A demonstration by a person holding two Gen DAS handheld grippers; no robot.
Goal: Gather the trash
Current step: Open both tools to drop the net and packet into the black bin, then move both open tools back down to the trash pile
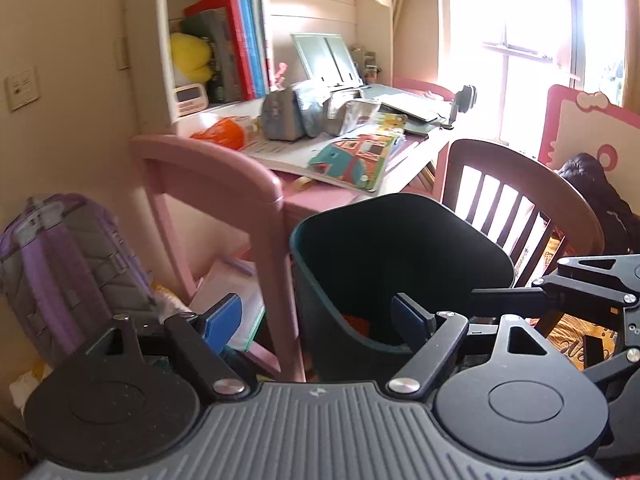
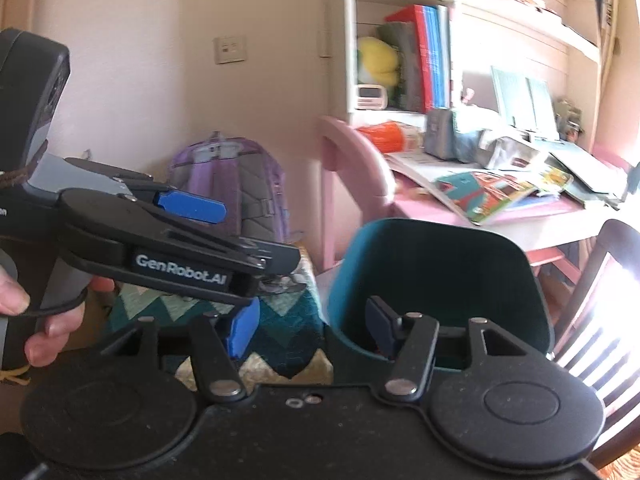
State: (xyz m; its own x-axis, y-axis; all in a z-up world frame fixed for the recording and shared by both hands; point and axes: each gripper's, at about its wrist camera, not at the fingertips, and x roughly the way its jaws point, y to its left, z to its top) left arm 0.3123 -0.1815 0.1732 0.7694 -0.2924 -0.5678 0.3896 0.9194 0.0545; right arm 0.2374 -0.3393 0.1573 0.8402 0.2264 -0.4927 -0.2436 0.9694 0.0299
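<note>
A dark teal trash bin (image 1: 400, 256) stands on the floor beside the pink desk (image 1: 224, 176); something orange (image 1: 356, 322) lies inside it. My left gripper (image 1: 316, 316) is open and empty, its right finger over the bin's near rim. In the right wrist view the bin (image 2: 440, 276) is ahead; my right gripper (image 2: 312, 326) is open and empty, its right finger at the bin's rim. The left gripper (image 2: 224, 240) shows from the side at the left, open. An orange wrapper-like thing (image 1: 220, 132) lies on the desk, also in the right wrist view (image 2: 380, 136).
A purple backpack (image 1: 68, 264) leans against the wall left of the desk. A dark wooden chair (image 1: 520, 196) stands right of the bin. The desk holds books (image 1: 348, 156), pouches (image 1: 280, 116) and papers. A patterned cloth (image 2: 280, 320) lies by the bin.
</note>
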